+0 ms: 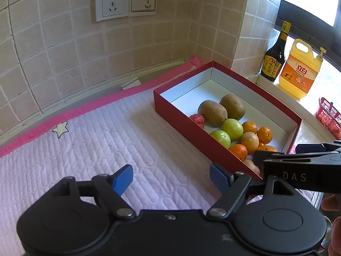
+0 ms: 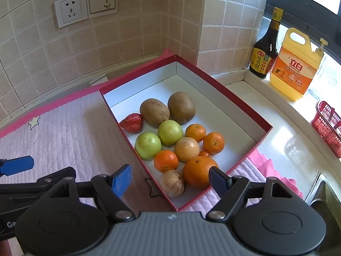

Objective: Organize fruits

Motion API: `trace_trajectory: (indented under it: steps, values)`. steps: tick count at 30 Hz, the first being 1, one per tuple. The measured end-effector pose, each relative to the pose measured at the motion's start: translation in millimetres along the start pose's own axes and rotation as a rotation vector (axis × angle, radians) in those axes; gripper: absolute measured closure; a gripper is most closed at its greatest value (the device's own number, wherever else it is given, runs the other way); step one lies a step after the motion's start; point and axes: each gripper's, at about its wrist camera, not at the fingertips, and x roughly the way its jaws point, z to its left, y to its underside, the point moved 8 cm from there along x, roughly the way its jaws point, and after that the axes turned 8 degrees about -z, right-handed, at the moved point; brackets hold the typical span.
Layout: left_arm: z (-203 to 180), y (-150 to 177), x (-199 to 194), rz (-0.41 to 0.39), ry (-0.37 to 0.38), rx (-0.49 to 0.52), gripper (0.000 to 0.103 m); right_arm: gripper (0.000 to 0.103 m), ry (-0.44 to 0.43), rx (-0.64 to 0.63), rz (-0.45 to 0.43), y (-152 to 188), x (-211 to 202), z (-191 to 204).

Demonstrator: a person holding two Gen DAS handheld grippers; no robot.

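Observation:
A red box (image 2: 245,104) (image 1: 170,108) with a white inside lies on a pink quilted mat (image 1: 85,145). It holds two kiwis (image 2: 154,112), a strawberry (image 2: 132,122), two green fruits (image 2: 148,146), several small oranges (image 2: 166,161), a large orange (image 2: 197,171) and a brownish fruit (image 2: 172,183). My right gripper (image 2: 170,180) hovers open above the box's near corner, nothing between its blue pads. My left gripper (image 1: 170,180) is open over the bare mat, left of the box. The right gripper's black body (image 1: 298,166) reaches in at the right of the left wrist view.
A tiled wall with two sockets (image 1: 125,4) stands behind. On the sill at right are a dark sauce bottle (image 2: 264,55), a yellow detergent jug (image 2: 296,66) and a red plastic basket (image 2: 328,125). A sink edge (image 2: 324,198) shows at lower right.

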Motion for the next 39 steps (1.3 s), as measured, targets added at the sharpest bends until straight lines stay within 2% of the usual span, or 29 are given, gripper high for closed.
trace_trajectory:
  steps: [6, 24, 32, 39]
  values:
    - [-3.0, -0.7, -0.4, -0.012, -0.011, 0.033, 0.009, 0.023, 0.005, 0.000, 0.007, 1.2, 2.3, -1.1]
    - [-1.4, 0.8, -0.1, -0.004, -0.030, 0.028, 0.009, 0.023, 0.009, -0.010, 0.014, 3.2, 4.4, 1.3]
    - [-0.1, 0.3, 1.0, -0.010, -0.069, 0.057, 0.009, 0.023, 0.004, -0.017, 0.025, 6.1, 8.0, 3.6]
    - [0.9, 0.6, 3.0, -0.015, -0.062, 0.056, 0.009, 0.023, 0.026, -0.024, 0.026, 4.5, 7.9, 6.3]
